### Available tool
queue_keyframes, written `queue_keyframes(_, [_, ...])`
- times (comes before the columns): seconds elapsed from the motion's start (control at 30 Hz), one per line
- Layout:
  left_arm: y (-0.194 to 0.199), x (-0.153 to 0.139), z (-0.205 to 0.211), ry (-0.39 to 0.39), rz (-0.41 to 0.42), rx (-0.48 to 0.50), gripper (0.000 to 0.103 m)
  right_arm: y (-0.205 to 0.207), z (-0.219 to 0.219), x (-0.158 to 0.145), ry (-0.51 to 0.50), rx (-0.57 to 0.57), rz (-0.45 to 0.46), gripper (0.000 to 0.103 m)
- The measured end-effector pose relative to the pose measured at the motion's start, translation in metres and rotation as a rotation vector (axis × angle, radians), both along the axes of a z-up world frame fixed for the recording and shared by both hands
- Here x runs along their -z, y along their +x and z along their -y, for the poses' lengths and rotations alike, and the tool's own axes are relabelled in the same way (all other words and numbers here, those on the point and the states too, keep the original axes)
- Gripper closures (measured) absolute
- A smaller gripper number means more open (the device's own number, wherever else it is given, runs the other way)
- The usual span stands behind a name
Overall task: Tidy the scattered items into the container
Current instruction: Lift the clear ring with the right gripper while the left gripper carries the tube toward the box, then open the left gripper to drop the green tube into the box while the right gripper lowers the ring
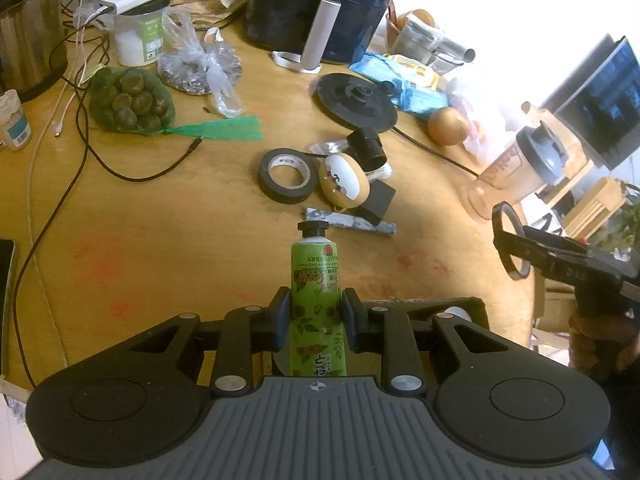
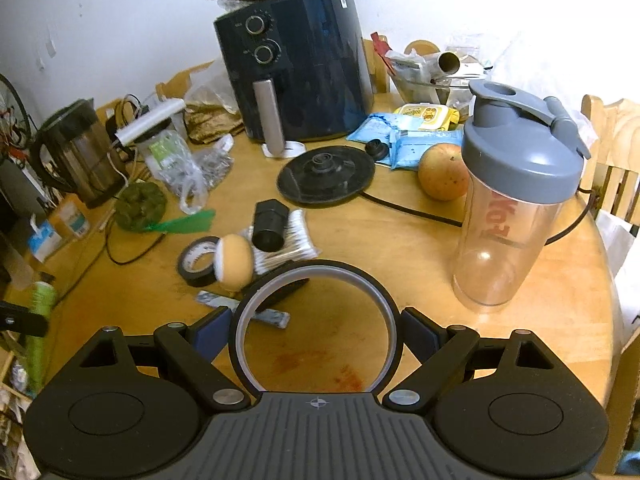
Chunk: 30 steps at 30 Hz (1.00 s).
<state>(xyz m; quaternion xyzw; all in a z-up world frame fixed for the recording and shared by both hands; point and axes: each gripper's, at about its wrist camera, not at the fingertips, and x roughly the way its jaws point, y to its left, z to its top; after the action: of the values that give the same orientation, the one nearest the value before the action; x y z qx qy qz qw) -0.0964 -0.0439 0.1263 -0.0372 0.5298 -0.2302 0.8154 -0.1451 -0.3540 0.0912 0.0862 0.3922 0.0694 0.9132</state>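
My left gripper [image 1: 316, 304] is shut on a green hand cream tube [image 1: 316, 276], cap pointing away, held above the wooden table [image 1: 180, 240]. My right gripper [image 2: 316, 332] is shut on a black ring with a grey inner band [image 2: 256, 292], held above the table; the ring also shows in the left wrist view [image 1: 501, 222]. Scattered on the table are a black tape roll [image 1: 262, 178], a round tan case [image 1: 346, 180], a small black cylinder [image 2: 270, 220], a pack of cotton swabs [image 2: 296, 240] and a grey patterned stick [image 1: 348, 222]. The tube also appears at the far left of the right wrist view [image 2: 42, 300].
A clear shaker bottle with a grey lid [image 2: 508, 208] stands at the right. A dark air fryer [image 2: 296, 64], a kettle base [image 2: 326, 174] with its cord, an orange fruit [image 2: 442, 172], blue packets [image 2: 408, 140], a net bag of green fruit [image 1: 128, 100] and a kettle [image 2: 76, 152] crowd the back.
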Motion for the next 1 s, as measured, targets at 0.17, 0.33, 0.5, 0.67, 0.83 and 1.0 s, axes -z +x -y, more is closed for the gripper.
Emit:
queue_keyframes(0.17, [-0.002,0.0,0.006,0.018,0.018,0.024,0.076,-0.014,-0.008,-0.006,0.016,-0.017,0.006,0.012])
queue_keyframes(0.33, [-0.007,0.003,0.015,0.06,0.039,0.068,0.076,-0.027,-0.018,-0.008,0.021,-0.042,0.012,0.012])
queue_keyframes(0.5, [-0.014,0.01,0.029,0.109,0.059,0.141,0.076,-0.039,-0.025,-0.007,0.04,-0.052,0.004,0.012])
queue_keyframes(0.67, [-0.021,0.02,0.04,0.154,0.064,0.218,0.076,-0.048,-0.029,-0.005,0.049,-0.05,-0.001,0.012])
queue_keyframes(0.83, [-0.028,0.027,0.048,0.199,0.07,0.3,0.076,-0.056,-0.029,-0.003,0.055,-0.043,-0.009,0.012])
queue_keyframes(1.0, [-0.039,0.032,0.059,0.25,0.104,0.408,0.076,-0.064,-0.033,0.001,0.037,-0.052,-0.016,0.012])
